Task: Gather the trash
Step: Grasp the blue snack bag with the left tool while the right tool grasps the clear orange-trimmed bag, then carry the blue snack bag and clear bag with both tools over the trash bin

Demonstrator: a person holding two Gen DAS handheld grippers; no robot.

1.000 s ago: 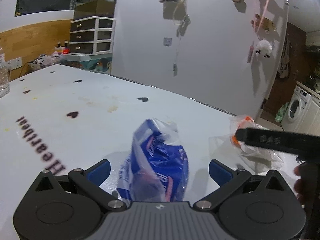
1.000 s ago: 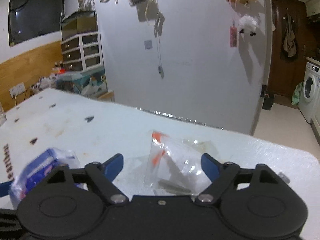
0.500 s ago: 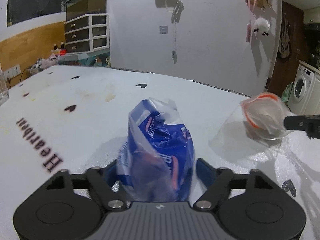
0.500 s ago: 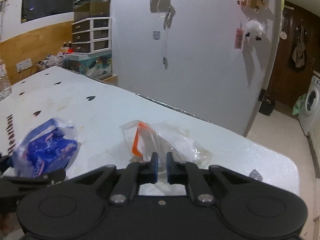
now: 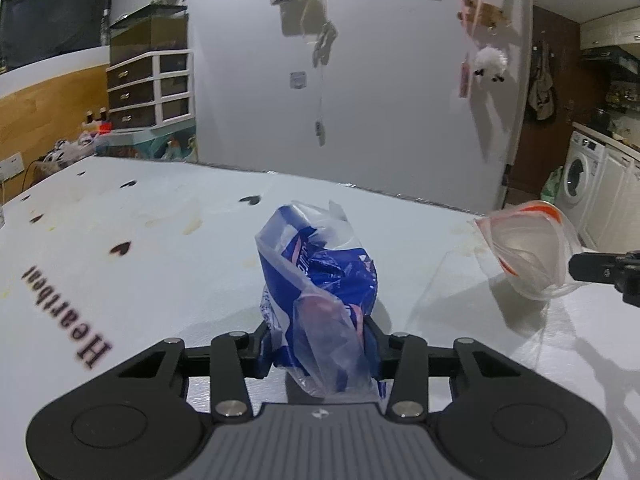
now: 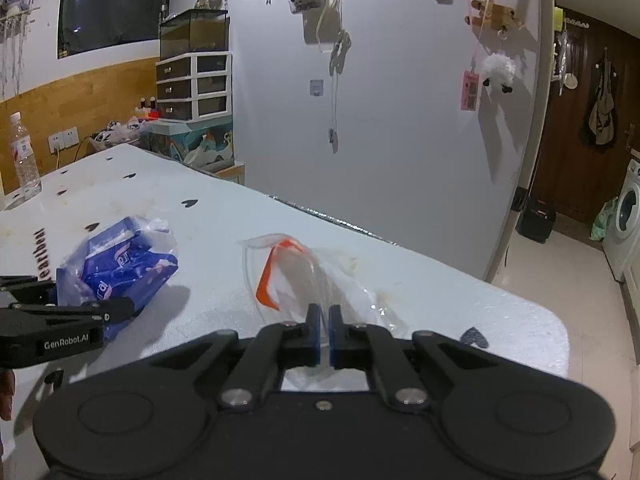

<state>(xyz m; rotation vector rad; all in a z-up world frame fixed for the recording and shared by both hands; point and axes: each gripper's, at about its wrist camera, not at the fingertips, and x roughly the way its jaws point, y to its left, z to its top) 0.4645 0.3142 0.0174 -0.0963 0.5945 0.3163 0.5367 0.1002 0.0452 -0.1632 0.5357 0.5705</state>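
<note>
Left gripper (image 5: 322, 344): jaws clamped on a blue-and-clear plastic wrapper (image 5: 318, 280), pointing downward. Right gripper (image 6: 324, 330): jaws nearly touching, pinching a clear plastic bag (image 6: 304, 276), likewise angled downward.

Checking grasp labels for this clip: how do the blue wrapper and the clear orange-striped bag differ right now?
The blue wrapper is printed and crumpled into a thick bundle; the clear bag is see-through apart from an orange strip. The wrapper sits in the left tongs, which stand wider apart; the bag's thin film sits in the nearly touching right tongs. Both are gripped plastic trash over the white table.
</note>
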